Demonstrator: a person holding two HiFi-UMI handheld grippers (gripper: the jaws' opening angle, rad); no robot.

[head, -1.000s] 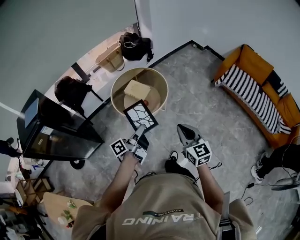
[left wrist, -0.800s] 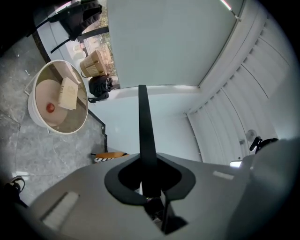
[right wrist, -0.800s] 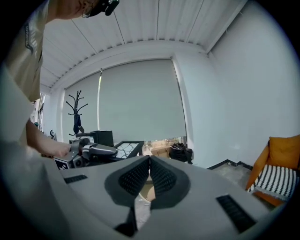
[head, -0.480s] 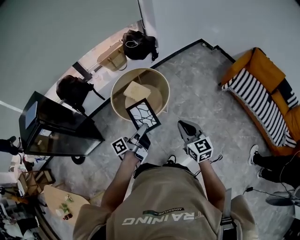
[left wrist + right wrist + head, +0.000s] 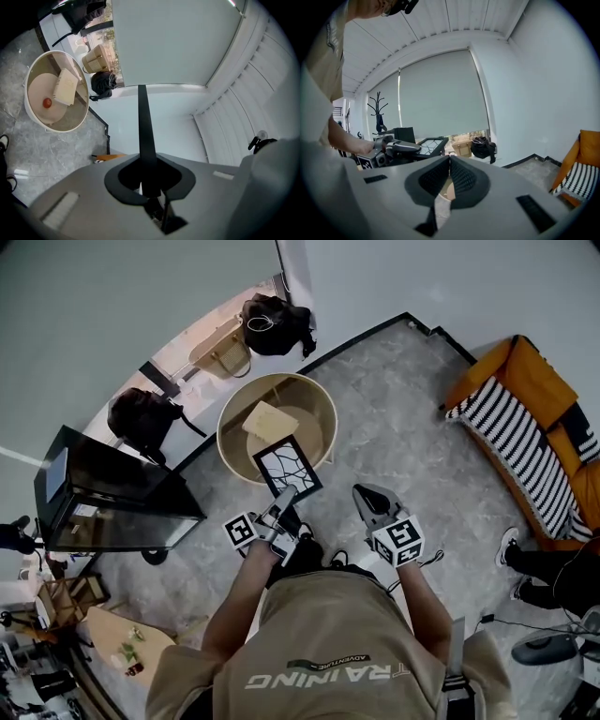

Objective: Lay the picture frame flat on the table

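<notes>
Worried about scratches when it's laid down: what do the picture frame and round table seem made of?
The picture frame has a thin, matte black border: painted wood or plastic, unclear which. The round table is pale tan, smooth, with a raised rim: likely wood or veneer.

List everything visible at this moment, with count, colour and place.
round table: one, beige, on the floor ahead of the person
block: one, pale tan, on the table
ball: one, red, on the table beside the block
picture frame: one, black, over the table's near rim
sofa: one, orange, right
cabinet: one, black, left
bag: one, black, by the far wall
left claw: shut on the picture frame
right claw: shut, empty
</notes>
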